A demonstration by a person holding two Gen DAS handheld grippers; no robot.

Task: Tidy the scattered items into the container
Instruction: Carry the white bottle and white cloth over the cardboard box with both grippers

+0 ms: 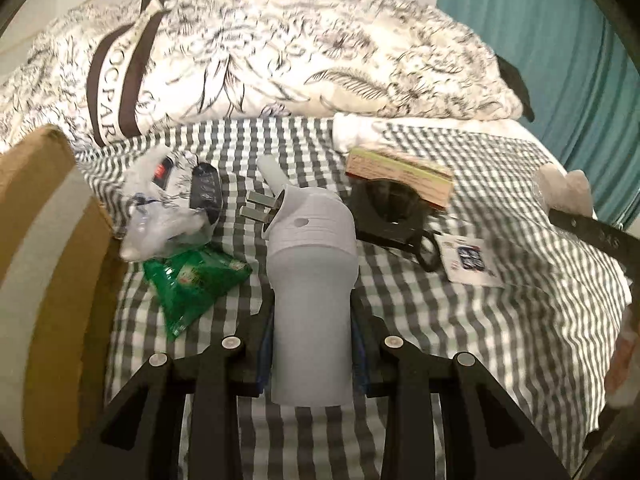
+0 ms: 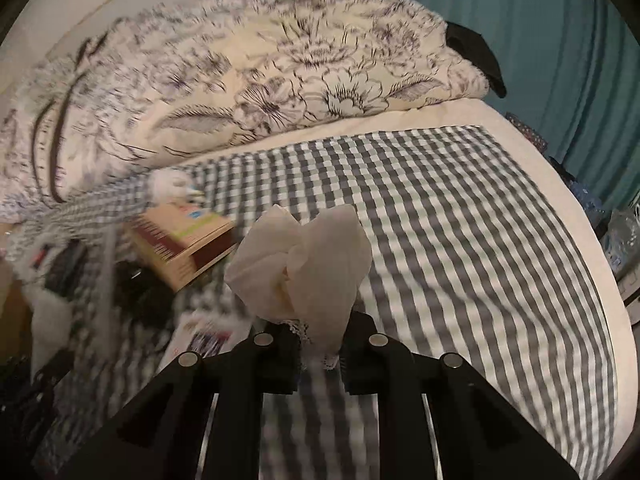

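While both grippers hold loads, entries follow. Left gripper [image 1: 312, 354]: pads pressed on a grey plug adapter [image 1: 310, 280], gripped at its lower barrel, raised over the checked sheet [image 1: 500, 340]. Long axis runs 6 to 12 o'clock in the left view; metal prongs point toward 11. Judged rigid, light, smooth plastic, liable to slip; mid-barrel is the sound hold. Right gripper [image 2: 320, 350]: narrow, pinching a crumpled tissue [image 2: 304, 268], which fans toward 12. Judged soft, weightless, tearable; hold the gathered base. Cardboard box [image 1: 36, 248], presumably the container, at 9 o'clock in the left view.
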